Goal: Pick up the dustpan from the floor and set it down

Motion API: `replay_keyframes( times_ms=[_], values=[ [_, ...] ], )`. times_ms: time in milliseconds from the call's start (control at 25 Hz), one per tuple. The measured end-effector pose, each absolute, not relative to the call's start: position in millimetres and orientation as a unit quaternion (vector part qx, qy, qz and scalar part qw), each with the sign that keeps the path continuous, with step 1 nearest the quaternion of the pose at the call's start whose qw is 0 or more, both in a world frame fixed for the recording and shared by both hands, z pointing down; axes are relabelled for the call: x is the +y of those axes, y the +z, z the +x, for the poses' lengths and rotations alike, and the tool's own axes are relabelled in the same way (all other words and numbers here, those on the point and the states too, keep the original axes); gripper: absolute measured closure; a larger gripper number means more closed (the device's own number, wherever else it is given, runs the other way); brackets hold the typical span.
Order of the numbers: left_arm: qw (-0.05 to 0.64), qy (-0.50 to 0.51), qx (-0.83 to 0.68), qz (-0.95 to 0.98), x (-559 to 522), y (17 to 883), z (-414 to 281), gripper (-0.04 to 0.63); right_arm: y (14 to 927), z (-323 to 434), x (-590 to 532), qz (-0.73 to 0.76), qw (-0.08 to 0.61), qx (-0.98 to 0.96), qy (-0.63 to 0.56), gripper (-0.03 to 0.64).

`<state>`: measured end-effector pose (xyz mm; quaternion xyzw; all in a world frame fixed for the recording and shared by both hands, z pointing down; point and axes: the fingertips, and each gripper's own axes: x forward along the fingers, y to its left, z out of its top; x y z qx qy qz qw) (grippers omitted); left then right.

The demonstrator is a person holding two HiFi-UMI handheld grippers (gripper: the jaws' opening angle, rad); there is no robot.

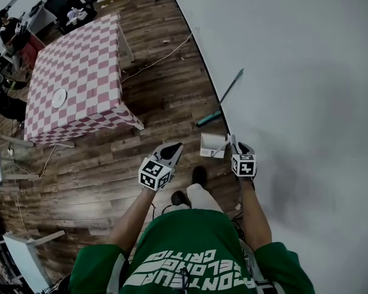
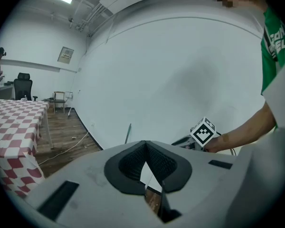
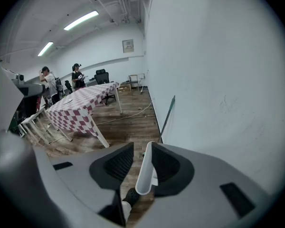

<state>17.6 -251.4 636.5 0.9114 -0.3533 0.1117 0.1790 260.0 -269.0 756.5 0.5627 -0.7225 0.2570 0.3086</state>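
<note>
The white dustpan [image 1: 213, 144] is low over the wooden floor beside the wall, just in front of my feet. Its white handle [image 3: 145, 170] runs between the jaws of my right gripper [image 3: 142, 148], lying against the right pad with a gap to the left pad, so this gripper is open. In the head view the right gripper [image 1: 232, 146] is at the dustpan's right side. My left gripper [image 1: 173, 147] hangs to the left of the dustpan, apart from it. In its own view the left gripper [image 2: 145, 145] is shut, tips meeting, holding nothing.
A broom with a teal handle [image 1: 224, 100] leans on the white wall [image 1: 294, 72] just beyond the dustpan. A table with a pink checked cloth [image 1: 80, 78] stands to the left. A cable [image 1: 159, 60] trails over the floor. My shoes [image 1: 199, 175] are below the grippers.
</note>
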Motion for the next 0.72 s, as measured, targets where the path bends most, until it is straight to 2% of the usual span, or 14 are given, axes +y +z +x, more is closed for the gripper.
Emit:
replay_keyframes(
  times_ms=[40, 120, 360, 720],
  values=[
    [0.180, 0.114, -0.353, 0.911, -254.5, 638.2, 18.2, 0.592, 762.7, 260.1, -273.3, 0.559, 0.312, -0.722, 0.263, 0.493],
    [0.184, 0.118, -0.353, 0.910, -258.5, 641.1, 18.8, 0.592, 775.5, 260.0, -279.4, 0.555, 0.320, -0.718, 0.274, 0.476],
    [0.194, 0.124, -0.352, 0.907, -268.8, 648.9, 28.4, 0.592, 813.5, 266.4, -294.0, 0.544, 0.354, -0.701, 0.296, 0.443],
    [0.207, 0.135, -0.360, 0.899, -280.5, 661.4, 28.4, 0.592, 855.2, 267.2, -305.9, 0.533, 0.386, -0.680, 0.325, 0.434]
  ],
)
